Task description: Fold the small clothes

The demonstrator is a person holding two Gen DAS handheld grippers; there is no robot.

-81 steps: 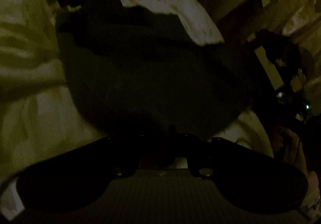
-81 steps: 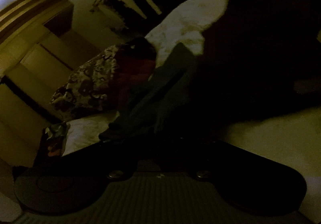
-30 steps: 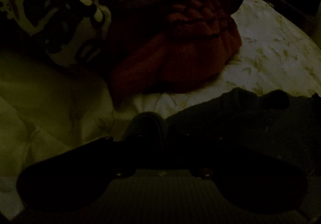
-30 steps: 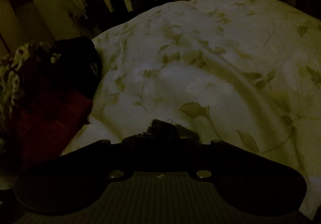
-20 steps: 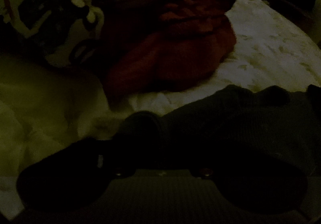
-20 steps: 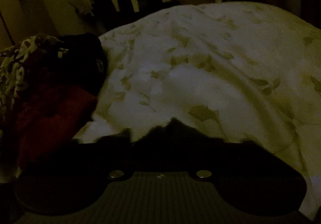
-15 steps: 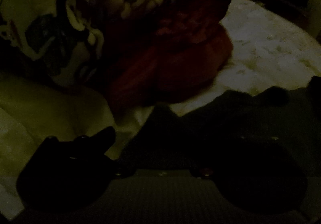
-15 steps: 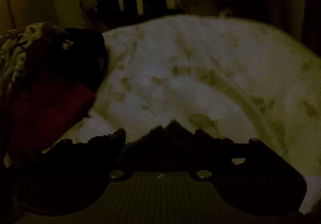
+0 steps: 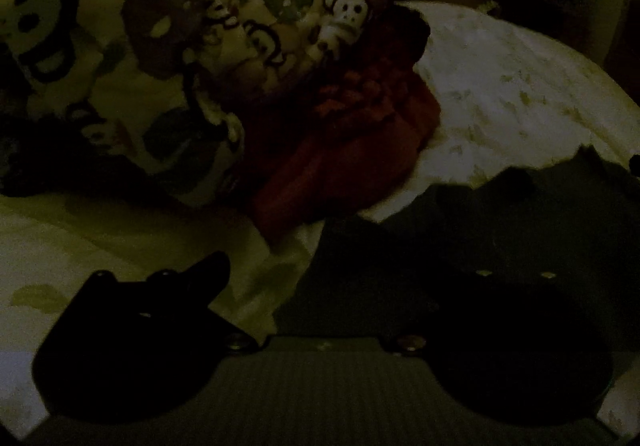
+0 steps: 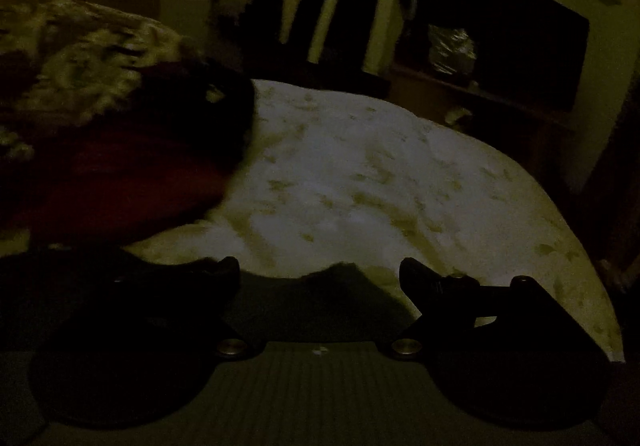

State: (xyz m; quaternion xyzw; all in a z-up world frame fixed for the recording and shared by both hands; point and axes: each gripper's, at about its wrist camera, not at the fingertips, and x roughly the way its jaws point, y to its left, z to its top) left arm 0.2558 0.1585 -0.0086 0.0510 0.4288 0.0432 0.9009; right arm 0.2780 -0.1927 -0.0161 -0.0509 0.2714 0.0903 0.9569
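Left wrist view has my left hand-held gripper (image 9: 320,286) spread as wide as it goes, nothing between the fingers; one finger (image 9: 200,278) shows to the left over the bedsheet (image 9: 500,86), the other is lost against the dark garment (image 9: 500,230) under and to the right of it. That garment is the piece I am folding, and it lies flat on the bed right below both tools. In the right wrist view my right hand-held gripper (image 10: 320,274) is just as wide apart and empty, with the garment's ragged far edge (image 10: 340,270) between and just ahead of the fingers.

I judge a fold has just been laid down. To do the next one well, I should check the edges line up, then take two corners of the same side, one per tool, low and square, so the cloth does not bunch.

Ahead and to the left of the left tool sits a red garment (image 9: 352,150), close to the dark one's edge, and beyond it a cartoon-printed bundle (image 9: 192,38). These crowd that side, so I would fold away from them. Dim light hides the seams; I cannot tell which garment part faces me.
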